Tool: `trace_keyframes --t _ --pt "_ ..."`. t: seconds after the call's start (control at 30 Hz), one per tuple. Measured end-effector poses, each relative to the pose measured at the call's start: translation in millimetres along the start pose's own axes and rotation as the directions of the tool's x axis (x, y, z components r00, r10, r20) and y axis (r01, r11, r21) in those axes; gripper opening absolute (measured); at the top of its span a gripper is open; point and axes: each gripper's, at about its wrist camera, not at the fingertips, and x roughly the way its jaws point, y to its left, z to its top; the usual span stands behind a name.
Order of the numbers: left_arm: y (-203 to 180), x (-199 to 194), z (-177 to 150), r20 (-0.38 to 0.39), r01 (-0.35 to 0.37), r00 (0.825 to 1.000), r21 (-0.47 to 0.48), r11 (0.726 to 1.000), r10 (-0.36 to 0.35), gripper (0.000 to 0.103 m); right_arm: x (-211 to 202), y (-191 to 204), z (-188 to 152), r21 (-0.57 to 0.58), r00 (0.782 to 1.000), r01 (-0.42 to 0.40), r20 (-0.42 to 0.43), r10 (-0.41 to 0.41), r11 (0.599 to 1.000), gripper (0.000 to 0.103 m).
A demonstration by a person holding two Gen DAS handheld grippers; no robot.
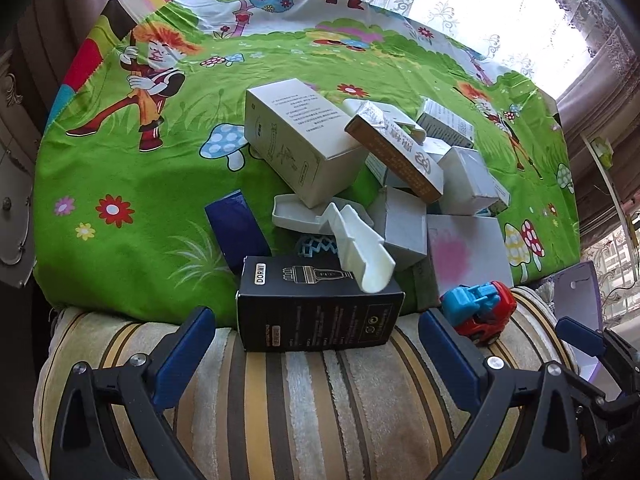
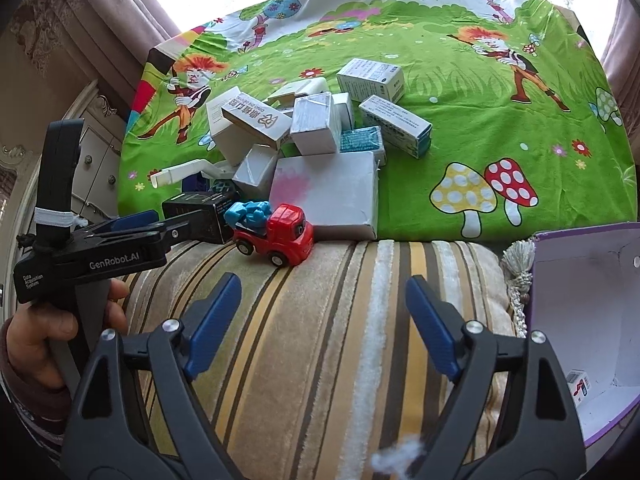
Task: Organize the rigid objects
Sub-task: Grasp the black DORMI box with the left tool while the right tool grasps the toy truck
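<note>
There is one toy truck point(image 2: 276, 236), red with a blue load on its back. There is one black box point(image 1: 316, 308) with writing on it, and one dark blue box point(image 1: 236, 228). There is one big flat white box with a pink blotch point(image 2: 324, 196). There is one long brown and white box point(image 1: 400, 152). Many more white and grey boxes sit in the pile point(image 2: 316, 124), about nine, but some hide behind others, so I cannot count them for sure. There are two white plastic trays point(image 1: 360, 248). There is one blue net ball point(image 1: 316, 246). There is one purple box point(image 2: 588, 316) with one small carton point(image 2: 578, 386) inside. There are two sets of tongs, one left point(image 1: 316, 348) and one right point(image 2: 324, 324).
</note>
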Motion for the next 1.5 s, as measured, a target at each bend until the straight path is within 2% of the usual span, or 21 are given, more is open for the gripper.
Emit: trace_keyframes --t 0.2,0.23,0.3,0.57,0.7,0.93,1.17,1.37,1.4,1.5 --pt "2 16 7 -0.037 -0.012 0.999 -0.003 1.000 0.012 0.102 8 -6 12 0.097 1.000 -0.030 -0.001 0.030 0.995 0.088" --pt "3 17 7 -0.042 -0.006 0.999 -0.005 1.000 0.006 0.100 9 -7 13 0.113 0.999 -0.036 -0.005 0.037 0.993 0.088" --pt "5 17 6 -0.046 0.003 0.999 -0.013 1.000 -0.004 0.089 14 -9 17 0.139 0.999 -0.046 -0.018 0.049 0.989 0.088" --pt "9 4 -2 -0.019 0.036 0.999 -0.015 0.999 -0.036 0.089 34 -7 30 0.239 0.990 -0.095 -0.076 0.117 0.966 0.089" --pt "12 -9 -10 0.005 0.053 0.999 -0.010 0.999 -0.053 0.089 42 -1 35 0.259 0.987 -0.095 -0.101 0.125 0.961 0.089" --pt "18 -39 -31 0.083 0.063 0.995 0.000 0.998 -0.063 0.089 57 11 46 0.223 0.988 -0.007 -0.146 0.041 0.975 0.089" --pt "24 -58 -49 0.146 0.073 0.987 -0.004 0.997 -0.071 0.089 65 21 53 0.214 0.986 0.014 -0.165 0.022 0.977 0.089" --pt "26 -62 -54 0.169 0.082 0.982 -0.009 0.997 -0.079 0.089 72 24 55 0.201 0.983 0.048 -0.184 -0.011 0.978 0.088" --pt "26 -63 -55 0.171 0.084 0.982 -0.010 0.996 -0.081 0.089 72 25 55 0.191 0.982 0.057 -0.186 -0.020 0.980 0.088" --pt "27 -63 -56 0.174 0.091 0.981 -0.013 0.996 -0.088 0.089 75 27 52 0.165 0.978 0.082 -0.203 -0.048 0.983 0.076"
